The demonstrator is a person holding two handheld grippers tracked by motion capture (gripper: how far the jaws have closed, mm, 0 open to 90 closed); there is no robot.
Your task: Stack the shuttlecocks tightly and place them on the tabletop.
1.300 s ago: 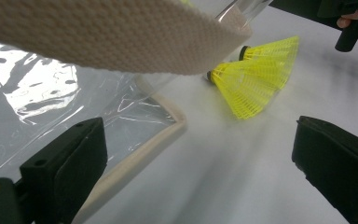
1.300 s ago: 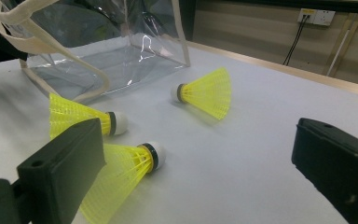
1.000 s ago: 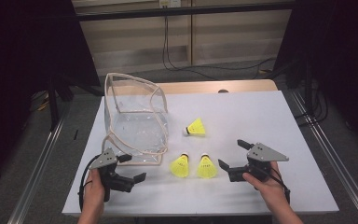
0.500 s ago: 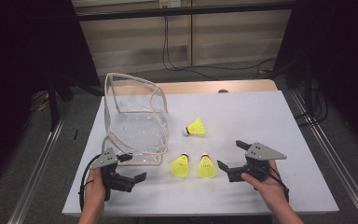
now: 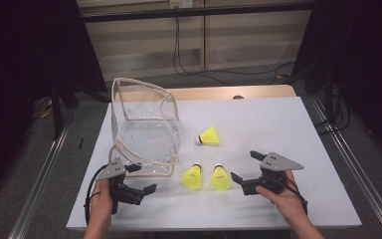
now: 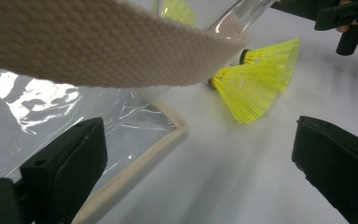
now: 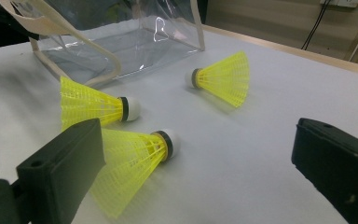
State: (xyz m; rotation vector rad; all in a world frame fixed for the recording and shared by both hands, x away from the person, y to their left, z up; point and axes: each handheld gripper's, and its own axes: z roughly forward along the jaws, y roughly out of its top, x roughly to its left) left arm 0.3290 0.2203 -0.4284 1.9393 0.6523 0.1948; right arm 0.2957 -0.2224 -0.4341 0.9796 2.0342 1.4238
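L tongs (image 5: 146, 180) sit at the desk's (image 5: 278, 124) near-left corner, jaws spread, nothing btwn them, just beside the clear bag's (image 5: 146, 132) front edge; bag strap (image 6: 107, 46) hangs close in front of its camera. R tongs (image 5: 246, 167) also spread wide & empty, near the front pair of shuttles. Shuttle 1 (image 5: 192, 177) & shuttle 2 (image 5: 220, 178) lie side by side on the desk btwn both tongs, corks pointing away. Shuttle 3 (image 5: 209, 136) lies farther back, right of the bag, apart from the others.

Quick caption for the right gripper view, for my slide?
Open right claw facing three yellow shuttlecocks lying on the white table, clear bag behind.
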